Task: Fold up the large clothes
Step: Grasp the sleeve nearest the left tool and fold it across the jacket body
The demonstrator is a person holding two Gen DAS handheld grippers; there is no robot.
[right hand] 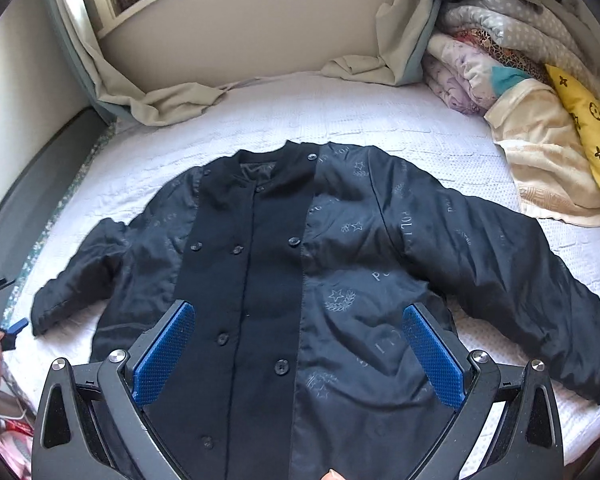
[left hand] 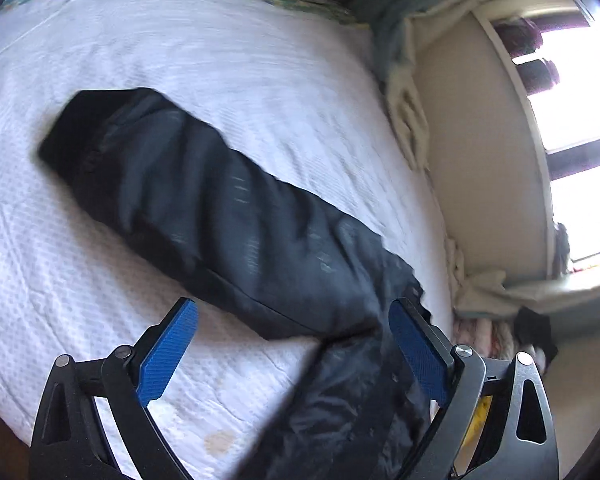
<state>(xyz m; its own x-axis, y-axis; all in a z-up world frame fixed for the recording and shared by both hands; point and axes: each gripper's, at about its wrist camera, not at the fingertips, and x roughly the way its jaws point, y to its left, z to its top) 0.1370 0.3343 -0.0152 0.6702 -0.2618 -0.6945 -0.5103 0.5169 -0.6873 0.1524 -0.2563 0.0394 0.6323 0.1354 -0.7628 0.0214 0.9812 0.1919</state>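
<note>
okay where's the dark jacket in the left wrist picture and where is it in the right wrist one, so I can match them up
Left wrist: only part of the dark jacket shows, a sleeve running diagonally from upper left down toward the open jaws.
Right wrist: the whole jacket lies spread across the middle, buttoned front up, sleeves out to both sides.
Shared landmark: the white bedspread under it, with the cream curtain along its edge.

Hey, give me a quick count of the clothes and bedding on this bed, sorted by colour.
Dark navy: 1, the jacket spread flat on the bed.
Yellow: 1, the cushion by the pile.
Cream: 1, the towel-like cloth.
Patterned lilac, grey, mixed: about 3 folded blankets; exact number unclear.
Total: about 6.
</note>
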